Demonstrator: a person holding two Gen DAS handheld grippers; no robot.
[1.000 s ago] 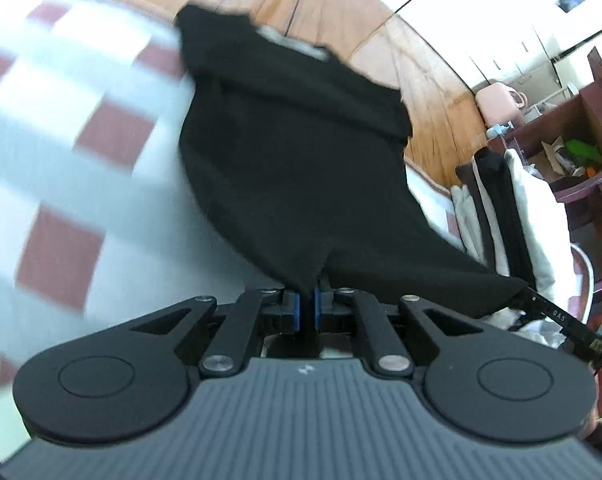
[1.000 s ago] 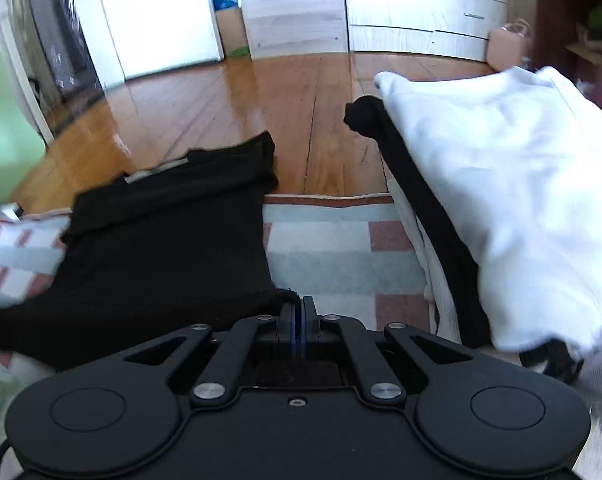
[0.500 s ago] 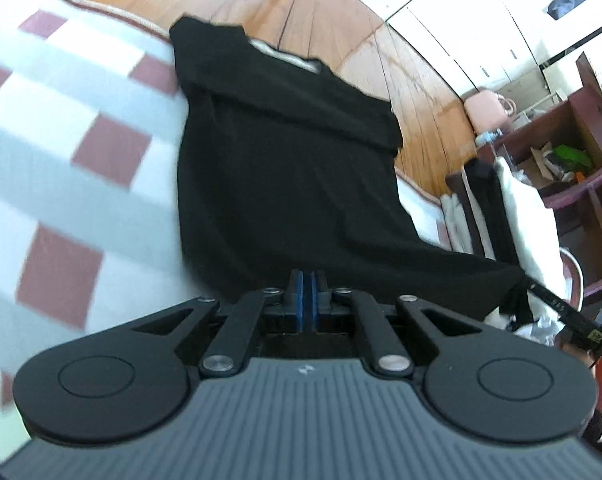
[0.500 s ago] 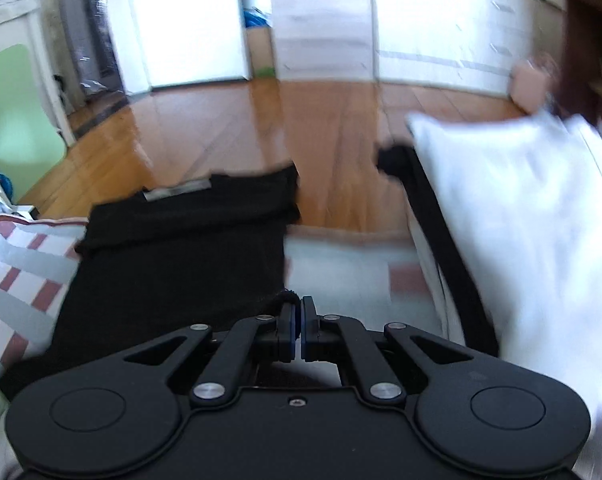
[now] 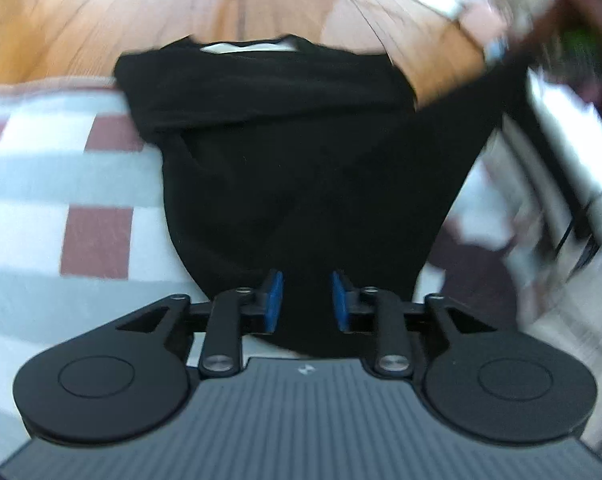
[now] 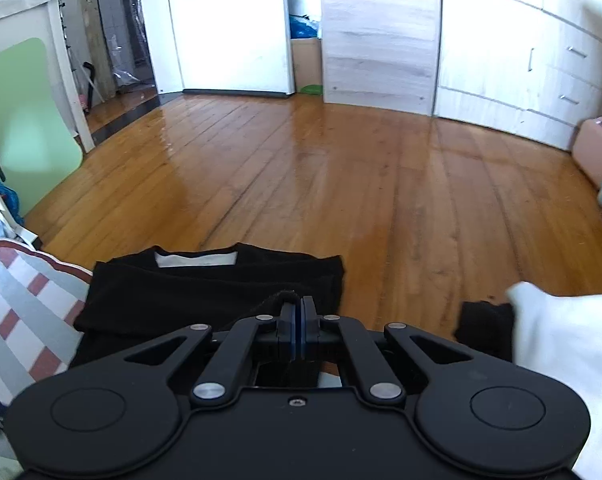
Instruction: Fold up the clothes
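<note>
1. Two hand-held grippers work one black T-shirt (image 5: 293, 168), which lies on a checked bedspread (image 5: 61, 184) with its collar end draped over the far edge of the bed, above the wooden floor (image 6: 341, 184).
2. Plenty of open floor runs beyond that edge to the white cupboards (image 6: 501, 60); on the bed, bare checked cloth opens to the shirt's left, while a pile of white and black clothes (image 6: 557, 344) crowds its right.
3. Left hand-held gripper (image 5: 306, 300): blue pads apart and opening, black cloth lying between them, neither pad pressing on it.
4. Right hand-held gripper (image 6: 297, 332): jaws pressed together, a ridge of the black shirt pinched at their tips.
5. Only the blurred left wrist view shows the shirt's right side pulled up into a taut slant toward the upper right.
6. Only the right wrist view gives the sharp room, a green panel (image 6: 29, 128) and a pink bag (image 6: 597, 148).
7. Shirt's long axis runs away from both cameras, white neck label (image 6: 197, 259) at the far end.
</note>
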